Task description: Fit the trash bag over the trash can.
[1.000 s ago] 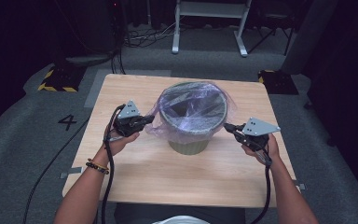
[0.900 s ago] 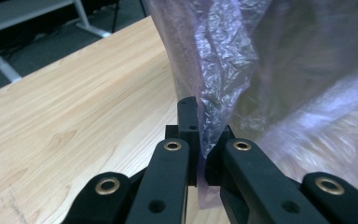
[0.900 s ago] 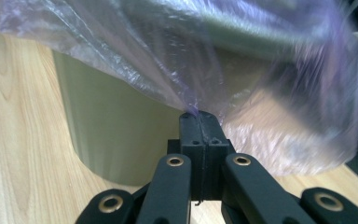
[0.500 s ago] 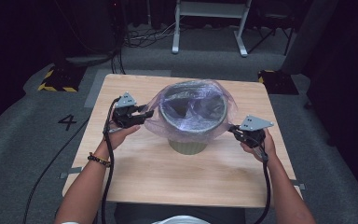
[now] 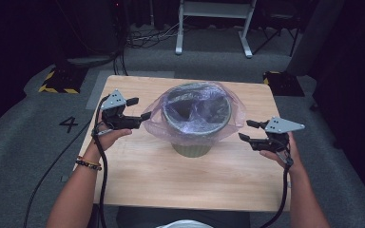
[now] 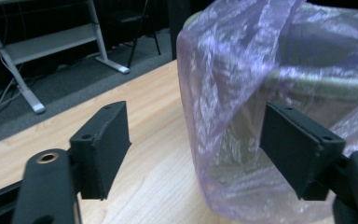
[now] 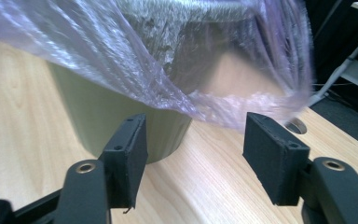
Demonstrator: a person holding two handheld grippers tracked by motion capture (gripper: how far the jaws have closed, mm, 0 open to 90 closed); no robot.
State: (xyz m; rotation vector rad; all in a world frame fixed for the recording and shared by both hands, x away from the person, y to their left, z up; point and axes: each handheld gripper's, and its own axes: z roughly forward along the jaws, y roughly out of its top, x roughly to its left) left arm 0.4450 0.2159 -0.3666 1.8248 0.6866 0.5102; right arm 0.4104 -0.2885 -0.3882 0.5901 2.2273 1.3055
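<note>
Purple plastic liner bag (image 5: 196,112), draped over the rim of the green bin (image 5: 192,148) between left gripper (image 5: 141,110) and right gripper (image 5: 245,131), both jaws just opened and empty beside its skirt; fitting largely done, skirt left unsmoothed.

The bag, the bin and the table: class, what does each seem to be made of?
Bag: thin purple-tinted plastic film, glossy, crinkled, see-through. Bin: probably moulded plastic, matt olive green with a smooth wall. Table: pale wood or wood-look laminate, with visible grain lines.
</note>
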